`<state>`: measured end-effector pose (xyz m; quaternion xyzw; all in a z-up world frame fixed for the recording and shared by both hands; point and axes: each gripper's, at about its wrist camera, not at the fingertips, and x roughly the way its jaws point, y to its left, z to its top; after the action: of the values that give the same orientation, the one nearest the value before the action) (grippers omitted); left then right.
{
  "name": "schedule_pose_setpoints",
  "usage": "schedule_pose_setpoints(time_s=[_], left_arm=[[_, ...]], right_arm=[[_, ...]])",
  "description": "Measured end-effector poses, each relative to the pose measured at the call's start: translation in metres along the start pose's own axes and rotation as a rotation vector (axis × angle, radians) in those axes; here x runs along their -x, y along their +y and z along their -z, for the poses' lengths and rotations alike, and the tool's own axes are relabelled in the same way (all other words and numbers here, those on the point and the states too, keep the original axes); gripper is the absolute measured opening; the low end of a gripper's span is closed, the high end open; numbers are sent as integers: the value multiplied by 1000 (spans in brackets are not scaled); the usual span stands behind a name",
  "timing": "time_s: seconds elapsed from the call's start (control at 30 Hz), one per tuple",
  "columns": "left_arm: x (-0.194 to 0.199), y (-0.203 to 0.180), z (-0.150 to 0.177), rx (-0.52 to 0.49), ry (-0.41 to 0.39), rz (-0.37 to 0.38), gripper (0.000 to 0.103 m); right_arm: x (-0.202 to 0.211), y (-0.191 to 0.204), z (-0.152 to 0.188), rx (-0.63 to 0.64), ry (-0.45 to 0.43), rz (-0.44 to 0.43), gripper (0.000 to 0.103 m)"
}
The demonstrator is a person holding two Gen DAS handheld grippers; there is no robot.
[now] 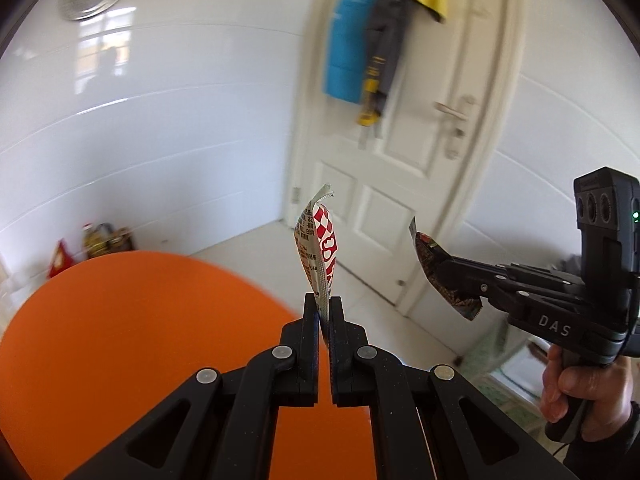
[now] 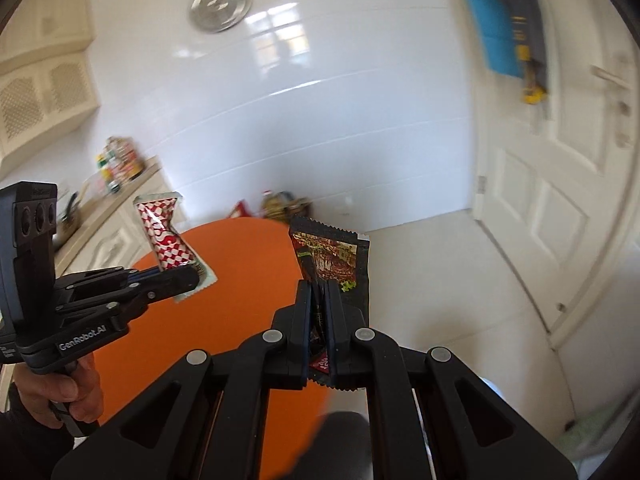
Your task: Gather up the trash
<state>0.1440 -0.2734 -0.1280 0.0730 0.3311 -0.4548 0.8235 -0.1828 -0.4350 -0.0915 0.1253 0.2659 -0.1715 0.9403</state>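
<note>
Two wrappers, checkered red-and-white wrapper [image 1: 322, 256] and dark wrapper [image 2: 332, 264], are hanging pinched in my left gripper [image 1: 323, 312] and right gripper [image 2: 319, 292], lower centre, above one orange table [image 1: 140, 340].

Glossy wrappers, matt plastic, shiny tile

Red-checked wrapper [image 1: 322, 252] and dark snack wrapper [image 2: 334, 264]: crinkled glossy foil-film. Tongs [image 1: 322, 320]: matt black plastic, metal rivets. Orange desk [image 1: 132, 340]: smooth, matt. Wall tiles [image 1: 160, 120]: glossy white.
</note>
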Motion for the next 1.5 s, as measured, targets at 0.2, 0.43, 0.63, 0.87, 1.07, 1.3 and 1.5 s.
schedule_pose_setpoints(time_s=[0.2, 0.43, 0.63, 0.87, 1.07, 1.3, 1.5], left_arm=[[-64, -66, -2, -58, 120, 135, 0], [-155, -127, 23, -169, 352, 156, 0], [-211, -161, 56, -208, 516, 147, 1], [-241, -184, 84, -258, 646, 81, 26], [-229, -178, 81, -225, 610, -14, 82], [-215, -164, 20, -174, 524, -63, 89], [-134, -100, -11, -79, 406, -67, 89]], right_arm=[[22, -86, 28, -116, 20, 117, 5], [-4, -176, 74, -268, 120, 177, 5], [-53, -232, 107, -379, 212, 168, 6], [-96, -281, 132, -500, 277, 154, 10], [-100, -286, 135, -535, 286, 207, 80], [-83, -272, 129, -556, 240, 302, 103], [-63, -236, 102, -513, 184, 298, 103]])
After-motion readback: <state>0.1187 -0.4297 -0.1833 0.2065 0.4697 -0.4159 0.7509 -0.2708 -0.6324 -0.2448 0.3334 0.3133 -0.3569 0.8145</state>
